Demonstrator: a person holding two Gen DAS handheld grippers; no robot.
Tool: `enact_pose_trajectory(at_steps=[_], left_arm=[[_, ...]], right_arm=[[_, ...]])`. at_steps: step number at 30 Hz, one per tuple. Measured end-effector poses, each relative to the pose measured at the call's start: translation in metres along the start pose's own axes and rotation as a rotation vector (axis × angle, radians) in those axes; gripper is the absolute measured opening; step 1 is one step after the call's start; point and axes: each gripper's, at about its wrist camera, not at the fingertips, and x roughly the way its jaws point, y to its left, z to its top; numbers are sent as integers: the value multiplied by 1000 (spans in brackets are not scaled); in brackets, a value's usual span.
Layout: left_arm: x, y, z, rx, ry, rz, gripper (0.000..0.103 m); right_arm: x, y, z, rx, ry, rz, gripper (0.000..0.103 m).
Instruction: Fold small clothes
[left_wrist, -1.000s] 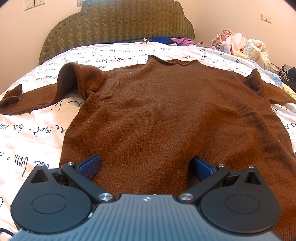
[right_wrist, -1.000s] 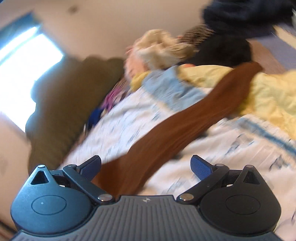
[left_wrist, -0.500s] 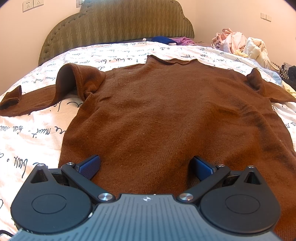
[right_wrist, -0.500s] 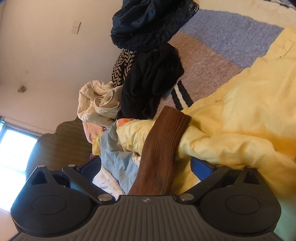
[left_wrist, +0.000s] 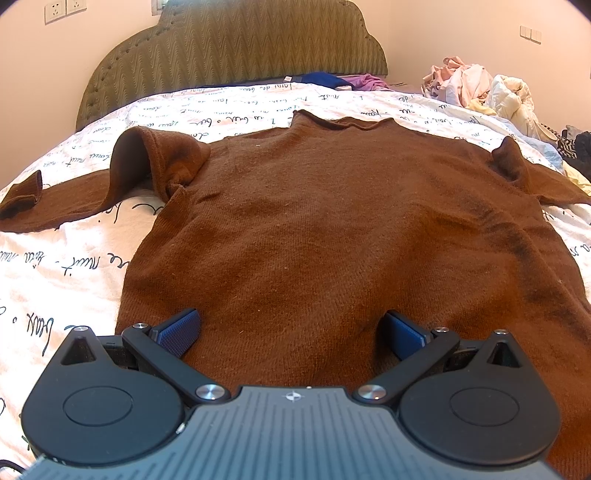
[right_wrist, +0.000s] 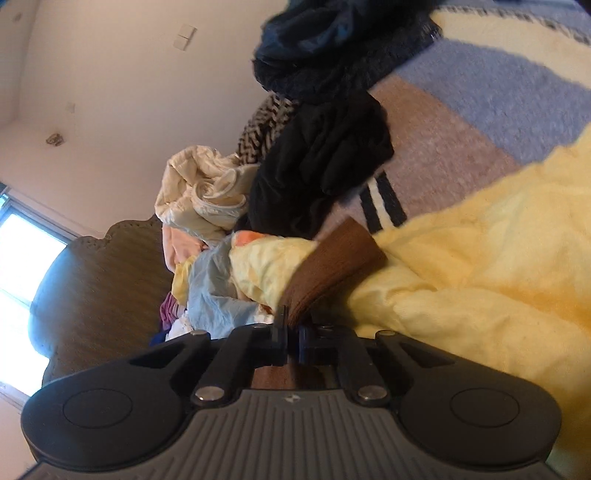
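Observation:
A brown knitted sweater (left_wrist: 332, 229) lies flat on the bed, neck toward the headboard, its left sleeve (left_wrist: 55, 199) stretched out to the left. My left gripper (left_wrist: 291, 332) is open and rests over the sweater's bottom hem, holding nothing. My right gripper (right_wrist: 291, 332) is shut on the cuff end of the sweater's right sleeve (right_wrist: 328, 269), which lies on a yellow garment (right_wrist: 480, 258). The rest of that sleeve is hidden under the gripper.
The bed has a white sheet with script print (left_wrist: 55, 277) and a green padded headboard (left_wrist: 236, 48). A pile of loose clothes (left_wrist: 480, 88) sits at the far right. In the right wrist view black clothes (right_wrist: 321, 166) and cream clothes (right_wrist: 199, 192) lie beyond the sleeve.
My right gripper swung along the right sleeve to its cuff and closed on it. My left gripper stayed open over the hem and hardly moved.

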Motion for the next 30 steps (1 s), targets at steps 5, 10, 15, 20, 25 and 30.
enact_pose_trajectory(at_steps=[5,10,15,20,25,30], left_arm=[[0,1,0,-6,-4,-5,103],[-2,1,-2,-9,-6,-6,103],[-2,1,-2,-10,-6,-6,103],[-2,2,-2,-10,-7,-8,103],[-7,12,-3,-55,-27,-67,103],[-20,29,25,-218,-60,-264,103]], right_arm=[[-17,70,-17,-201,-14,50,5],[-19,180,-110,-514,120,175,5],[11,257,-252,-700,316,292,5],[50,272,-368,-788,554,206,48],[2,239,-358,-648,480,338,61],[-38,190,-337,-570,457,386,75]])
